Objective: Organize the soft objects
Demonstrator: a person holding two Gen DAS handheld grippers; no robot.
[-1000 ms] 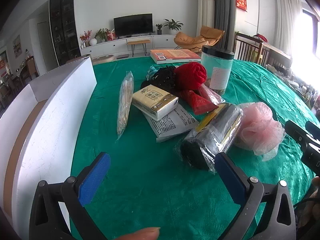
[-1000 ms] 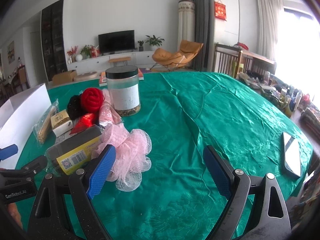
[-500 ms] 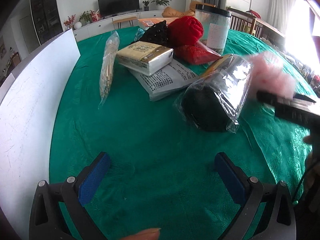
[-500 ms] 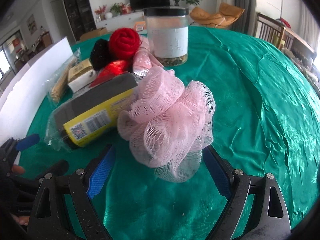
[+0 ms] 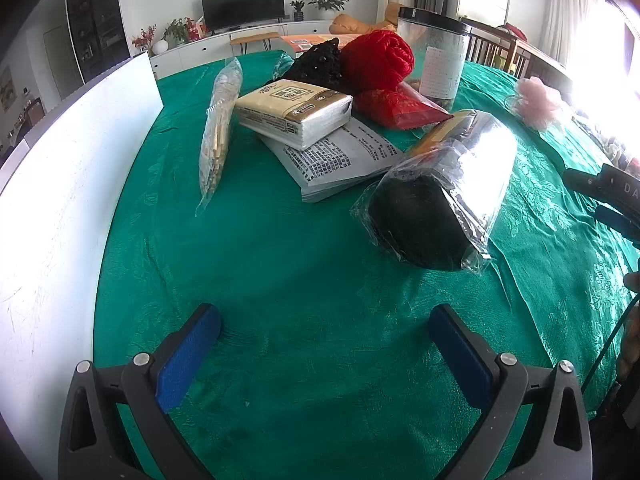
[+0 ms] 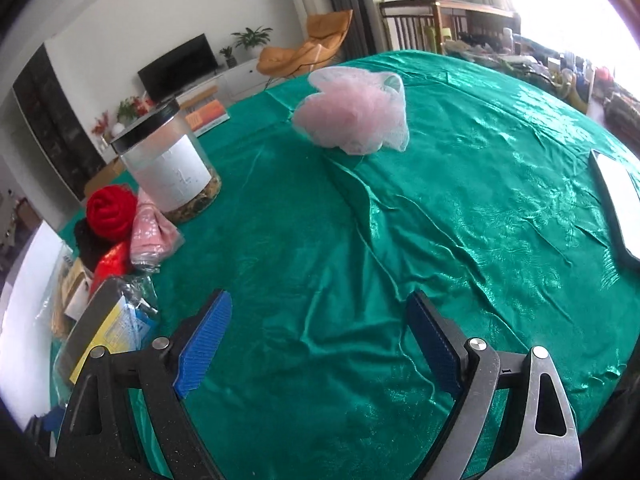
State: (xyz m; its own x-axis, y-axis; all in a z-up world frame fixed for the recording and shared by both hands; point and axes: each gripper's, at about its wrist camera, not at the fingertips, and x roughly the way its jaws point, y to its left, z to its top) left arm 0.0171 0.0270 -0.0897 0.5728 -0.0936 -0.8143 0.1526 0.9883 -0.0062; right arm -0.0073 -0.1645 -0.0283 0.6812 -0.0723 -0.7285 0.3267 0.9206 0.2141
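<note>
A pink mesh bath puff [image 6: 354, 114] lies alone on the green tablecloth, far ahead of my open, empty right gripper [image 6: 320, 336]; it also shows in the left wrist view [image 5: 538, 102] at the far right. My left gripper [image 5: 324, 344] is open and empty over bare cloth. Ahead of it lie a black roll in clear plastic [image 5: 440, 196], a tissue pack [image 5: 294, 110], a red yarn ball [image 5: 378, 60] and a black knitted piece [image 5: 320, 62]. A pink cloth in plastic [image 6: 154, 232] lies by the jar.
A clear jar with a black lid [image 6: 170, 164] stands behind the pile. A white box wall [image 5: 60, 184] runs along the left. A bag of sticks [image 5: 218, 128], a printed packet [image 5: 340, 160], a red pouch [image 5: 396, 108] and a flat white item [image 6: 616, 204] lie around.
The pink puff, between my right gripper's fingers half a second ago, now lies farther away on the cloth to the right of the pile. The right gripper has pulled back.
</note>
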